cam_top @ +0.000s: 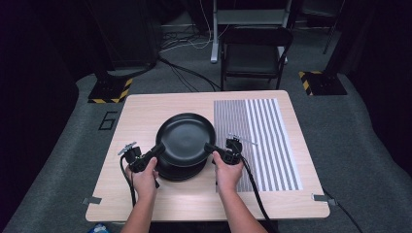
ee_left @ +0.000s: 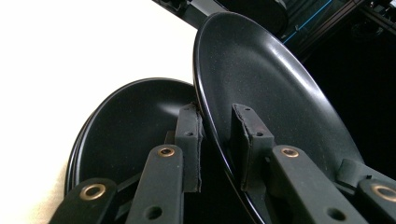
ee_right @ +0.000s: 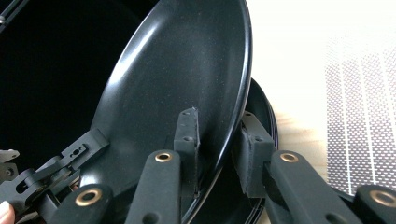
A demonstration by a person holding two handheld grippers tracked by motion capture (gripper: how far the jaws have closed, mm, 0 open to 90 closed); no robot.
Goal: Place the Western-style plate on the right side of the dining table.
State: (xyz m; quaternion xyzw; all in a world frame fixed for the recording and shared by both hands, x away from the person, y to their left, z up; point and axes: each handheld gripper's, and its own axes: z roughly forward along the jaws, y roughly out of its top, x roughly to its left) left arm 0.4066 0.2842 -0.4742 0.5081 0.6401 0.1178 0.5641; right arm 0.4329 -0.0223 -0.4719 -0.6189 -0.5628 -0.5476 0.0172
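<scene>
Above the middle of the wooden table (cam_top: 145, 111), a black plate (cam_top: 185, 138) is held lifted, gripped at its rim from both sides. It is round, shallow and glossy, with a faint speckle seen on its surface in both gripper views. The left gripper (cam_top: 156, 149) is closed on the plate's left edge, and the rim is seen pinched between its two pads (ee_left: 189, 140). The right gripper (cam_top: 210, 148) is closed on the opposite edge in the same way, its pads (ee_right: 187, 135) set either side of the rim. Directly beneath, a stack of black plates (cam_top: 180, 174) is seen resting on the table, mostly covered by the lifted one. A striped mat (cam_top: 272, 141) is laid on the right part of the table, just beside the stack. Beyond the table a black chair (cam_top: 255, 53) and floor cables (cam_top: 187, 73) are seen. How many plates are stacked cannot be told
</scene>
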